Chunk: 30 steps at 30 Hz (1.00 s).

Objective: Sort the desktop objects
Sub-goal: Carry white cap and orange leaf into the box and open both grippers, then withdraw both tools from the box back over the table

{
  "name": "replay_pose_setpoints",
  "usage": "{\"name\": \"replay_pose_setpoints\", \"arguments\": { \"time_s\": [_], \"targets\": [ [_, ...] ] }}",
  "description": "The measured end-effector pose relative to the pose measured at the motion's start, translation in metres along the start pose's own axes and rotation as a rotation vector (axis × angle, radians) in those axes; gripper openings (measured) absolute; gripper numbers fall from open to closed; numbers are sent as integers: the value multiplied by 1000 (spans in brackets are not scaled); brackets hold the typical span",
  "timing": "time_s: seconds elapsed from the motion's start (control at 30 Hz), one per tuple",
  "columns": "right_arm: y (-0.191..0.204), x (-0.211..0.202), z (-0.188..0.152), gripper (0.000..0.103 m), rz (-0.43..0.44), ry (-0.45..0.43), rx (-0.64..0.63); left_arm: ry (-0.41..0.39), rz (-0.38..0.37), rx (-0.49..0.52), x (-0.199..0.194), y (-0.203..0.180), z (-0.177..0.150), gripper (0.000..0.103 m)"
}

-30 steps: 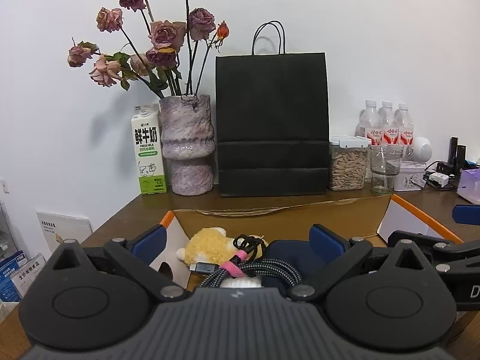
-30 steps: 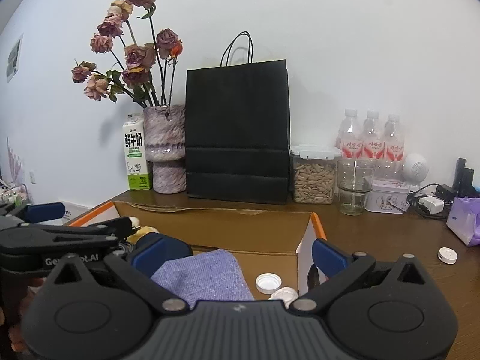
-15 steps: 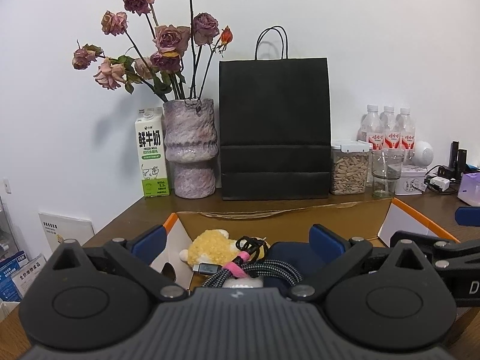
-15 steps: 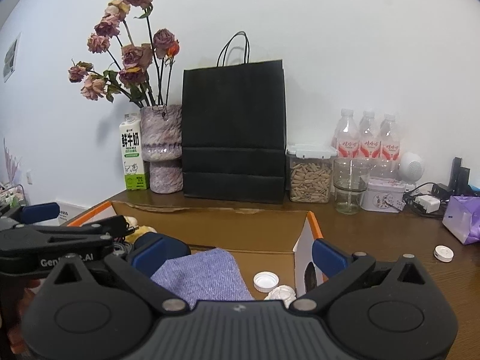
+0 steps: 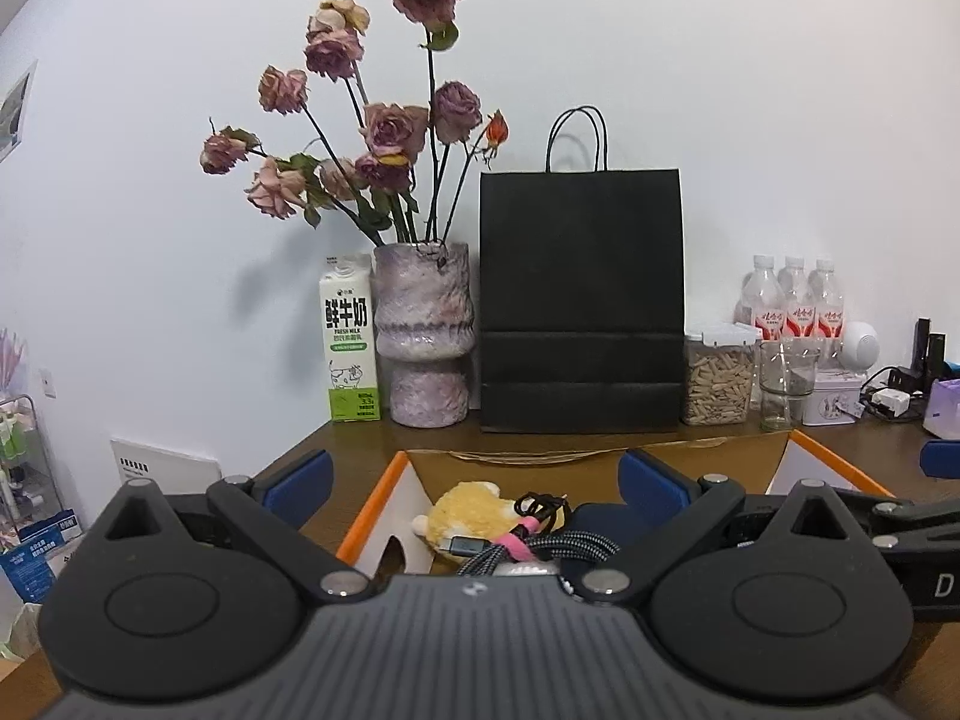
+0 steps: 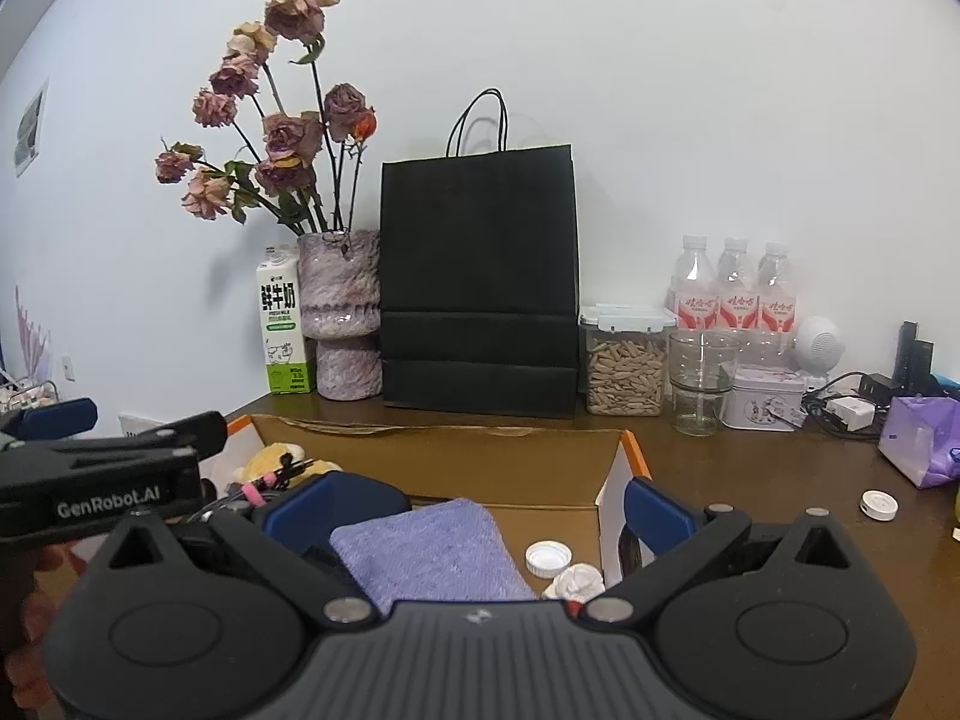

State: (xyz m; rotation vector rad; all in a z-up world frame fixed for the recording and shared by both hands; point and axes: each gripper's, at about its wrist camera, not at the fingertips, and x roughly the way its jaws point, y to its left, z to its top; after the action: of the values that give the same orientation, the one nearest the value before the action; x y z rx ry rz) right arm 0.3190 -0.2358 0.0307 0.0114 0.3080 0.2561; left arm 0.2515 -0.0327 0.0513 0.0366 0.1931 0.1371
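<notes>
An open cardboard box (image 5: 372, 498) with orange edges sits just beyond both grippers. In the left wrist view it holds a yellow plush toy (image 5: 474, 507), a braided cable with a pink tie (image 5: 528, 546) and a dark blue item (image 5: 600, 519). My left gripper (image 5: 474, 483) is open above them and holds nothing. The right wrist view shows a purple cloth (image 6: 432, 546), a white bottle cap (image 6: 548, 558) and crumpled white paper (image 6: 573, 582) in the box (image 6: 624, 450). My right gripper (image 6: 489, 510) is open over the cloth, with the left gripper (image 6: 108, 480) beside it.
Along the back wall stand a milk carton (image 5: 351, 342), a vase of dried roses (image 5: 423, 336), a black paper bag (image 5: 581, 306), a seed jar (image 5: 719, 378), a glass (image 5: 785, 381) and water bottles (image 5: 795, 300). A white cap (image 6: 878, 504) and purple pouch (image 6: 921, 438) lie right of the box.
The left wrist view has tilted upward a little, so the scene sits lower in its frame. The right gripper has barely shifted. Both stay open and the box contents have not moved.
</notes>
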Motion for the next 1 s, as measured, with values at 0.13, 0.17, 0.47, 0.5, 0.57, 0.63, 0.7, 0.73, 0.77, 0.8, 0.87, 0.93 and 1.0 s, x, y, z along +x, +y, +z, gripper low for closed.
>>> {"name": "replay_pose_setpoints", "arguments": {
  "time_s": [0.13,0.17,0.47,0.5,0.57,0.63,0.7,0.73,0.77,0.8,0.87,0.93,1.0],
  "targets": [
    [4,-16,-4,103,0,7,-15,-11,2,6,-15,9,-2,103],
    [5,-20,-6,103,3,12,-16,-13,1,7,-18,11,-3,103],
    [13,-56,-20,103,29,56,-54,-23,27,22,-52,42,-13,103],
    [15,-59,-22,103,32,62,-59,-18,29,25,-54,45,-15,103],
    [18,-63,-27,103,39,77,-69,-1,40,33,-58,51,-19,103],
    [22,-65,-31,103,49,101,-82,12,42,32,-61,58,-22,103],
    [26,-65,-36,103,64,126,-93,27,50,34,-64,64,-27,103],
    [29,-64,-39,103,71,138,-97,36,54,36,-65,66,-29,103],
    [32,-64,-42,103,79,151,-106,43,57,36,-66,68,-31,103],
    [35,-64,-45,103,84,163,-117,53,57,34,-67,70,-34,103],
    [40,-62,-51,102,85,181,-133,75,52,29,-67,74,-39,103],
    [43,-59,-56,101,85,204,-137,96,48,26,-68,77,-43,103],
    [45,-55,-58,96,90,224,-137,108,41,19,-69,80,-47,103]
  ]
}}
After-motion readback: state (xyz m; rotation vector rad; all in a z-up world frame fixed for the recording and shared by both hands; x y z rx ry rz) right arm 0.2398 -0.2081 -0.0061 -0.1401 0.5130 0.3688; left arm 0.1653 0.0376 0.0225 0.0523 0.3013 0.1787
